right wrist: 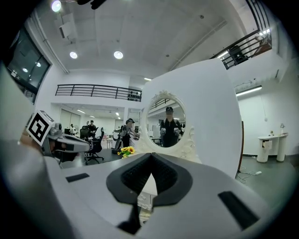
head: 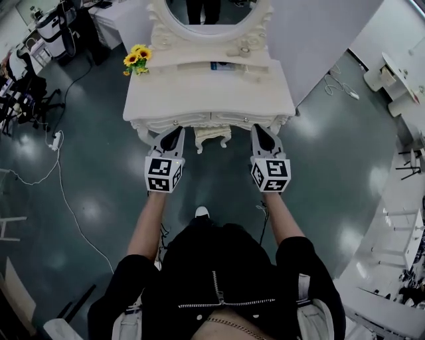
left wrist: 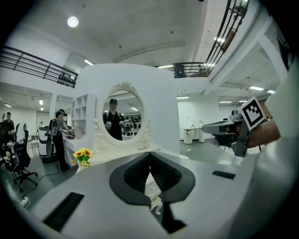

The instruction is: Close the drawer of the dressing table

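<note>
A white dressing table [head: 209, 89] with an oval mirror [head: 211, 16] stands straight ahead. Its carved drawer front [head: 212, 120] runs along the near edge and looks flush with the table, though I cannot tell for sure. My left gripper [head: 176, 131] and right gripper [head: 259, 128] are side by side just short of that edge, both pointing at it, empty and touching nothing. In the left gripper view the left gripper [left wrist: 150, 156] has its jaws together, with the table [left wrist: 126, 154] beyond. The right gripper [right wrist: 151, 158] is shut too, facing the mirror [right wrist: 167, 126].
A vase of sunflowers [head: 137, 58] stands at the table's left back corner, and a small blue item [head: 222, 66] lies on the shelf. A cable with a power strip [head: 56, 139] runs over the floor on the left. Office chairs [head: 20, 93] stand far left, white tables [head: 392, 73] right.
</note>
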